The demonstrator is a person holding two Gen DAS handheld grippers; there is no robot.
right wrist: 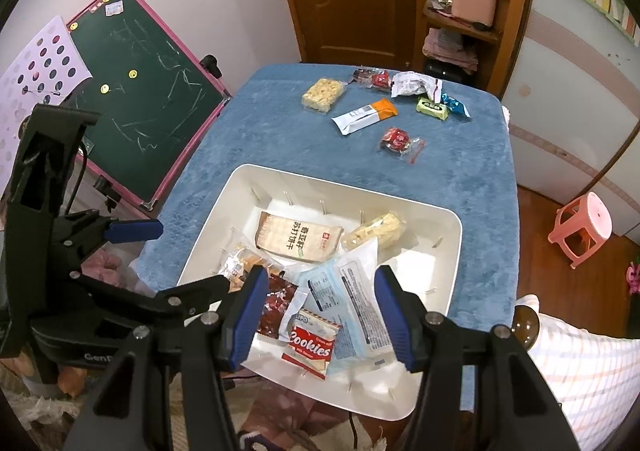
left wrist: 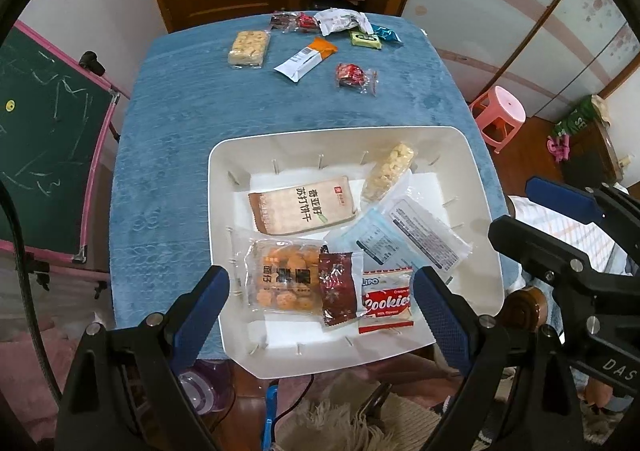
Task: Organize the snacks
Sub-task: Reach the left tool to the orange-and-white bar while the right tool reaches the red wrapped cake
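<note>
**Both jaws spread over the bin, nothing held**

Jaws on the left gripper (left wrist: 322,315) stand wide apart, hanging above the near end of the white bin (left wrist: 224,187); the pads touch nothing. Right gripper (right wrist: 318,317) jaws are spread too, empty, above the same end of the bin. No earlier view, so only the present state.

Bin sits on the blue-covered bench (left wrist: 168,123), near edge. Inside it:
- soda cracker pack (left wrist: 302,209), flat, far-left area
- puffed bar (left wrist: 386,171) leaning against the far-right wall
- orange biscuit pack (left wrist: 282,279), near-left
- dark red sachet (left wrist: 338,289) lying over the biscuit pack's right edge
- Cookies pack (left wrist: 386,301), just right of the sachet
- two clear/pale-blue packs (left wrist: 404,237), overlapping, label side up, right side

Still loose on the bench, far end, well apart from the bin:
- second puffed bar (left wrist: 248,49)
- orange-and-white bar (left wrist: 306,59)
- red candy in clear wrap (left wrist: 354,77)
- cluster of small wrappers (left wrist: 340,27) along the far edge

Beside the bench: green chalkboard (right wrist: 140,107), pink stool (right wrist: 584,227).
</note>
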